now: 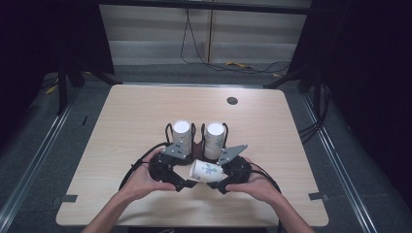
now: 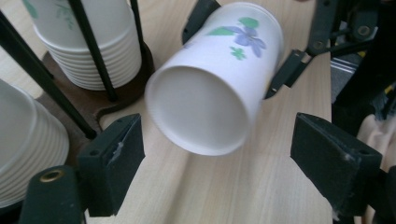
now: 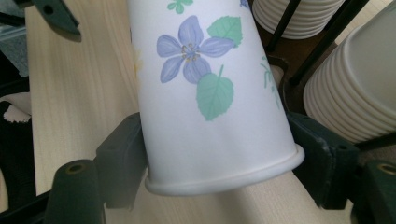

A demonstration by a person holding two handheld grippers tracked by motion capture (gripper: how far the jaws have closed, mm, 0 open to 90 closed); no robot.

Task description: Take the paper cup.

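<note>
Overhead view; two close claw-mounted views

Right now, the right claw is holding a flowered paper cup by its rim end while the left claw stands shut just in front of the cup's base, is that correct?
Not quite: the left claw is open, not shut. The left gripper view shows its jaws standing wide apart on either side of the cup's base without touching it. The rest holds: the right claw grips the flowered paper cup near its rim end.

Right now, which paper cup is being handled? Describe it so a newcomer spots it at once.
On the wooden table, just in front of the two upright cup stacks, one flowered cup lies sideways off the surface, clamped near its rim by the right hand-held gripper. It alone is tilted and unstacked.
</note>
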